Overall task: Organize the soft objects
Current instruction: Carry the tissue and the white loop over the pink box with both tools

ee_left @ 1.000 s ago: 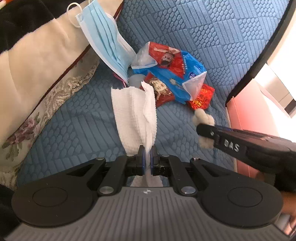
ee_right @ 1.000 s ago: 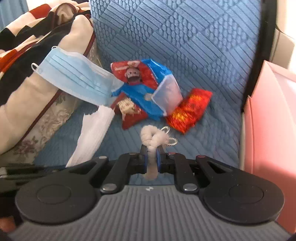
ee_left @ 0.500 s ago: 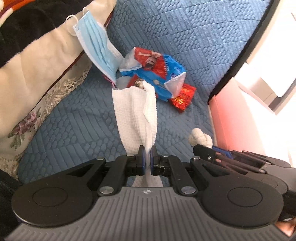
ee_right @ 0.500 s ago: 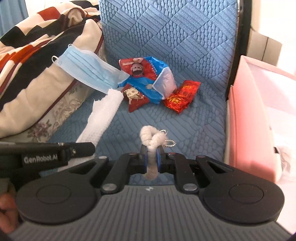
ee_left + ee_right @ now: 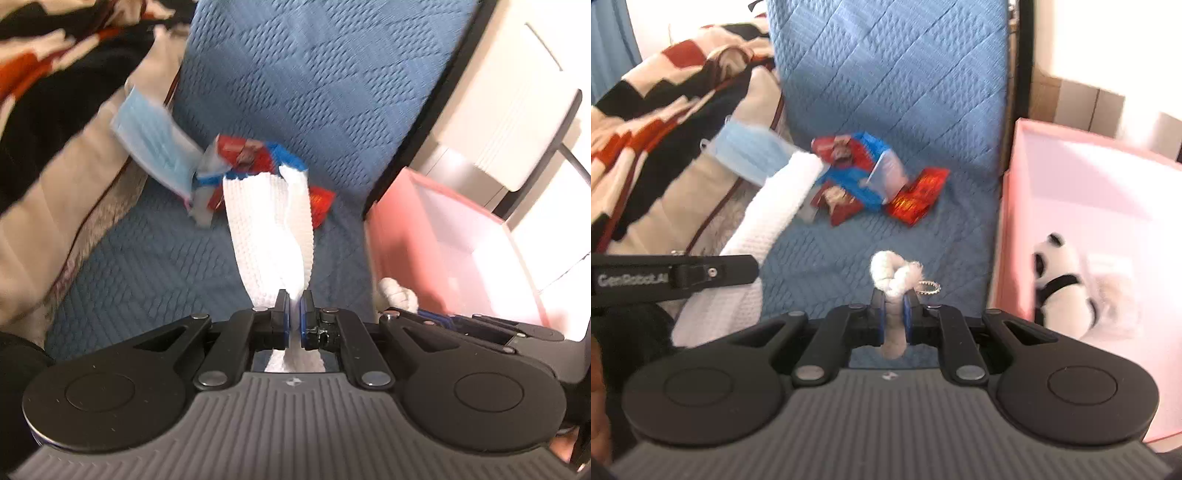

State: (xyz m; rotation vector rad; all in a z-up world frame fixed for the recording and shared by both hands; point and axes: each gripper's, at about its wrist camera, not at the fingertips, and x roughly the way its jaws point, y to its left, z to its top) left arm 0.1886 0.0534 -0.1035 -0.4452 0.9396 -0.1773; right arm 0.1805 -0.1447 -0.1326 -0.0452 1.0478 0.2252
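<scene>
right wrist view, pink bin (image 5: 1010, 236) now nearer, panda plush (image 5: 1062, 288) revealed inside

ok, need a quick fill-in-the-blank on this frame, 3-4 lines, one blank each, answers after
1. The left gripper is shut on a white textured ____.
2. The right gripper is shut on a cream knotted rope keychain with a small metal ____ attached.
3. Inside the pink storage box sits a black-and-white plush ____.
4. The light blue face mask rests against the ____ at the left of the blue quilted cover.

Missing words: cloth; ring; panda; blankets
</scene>
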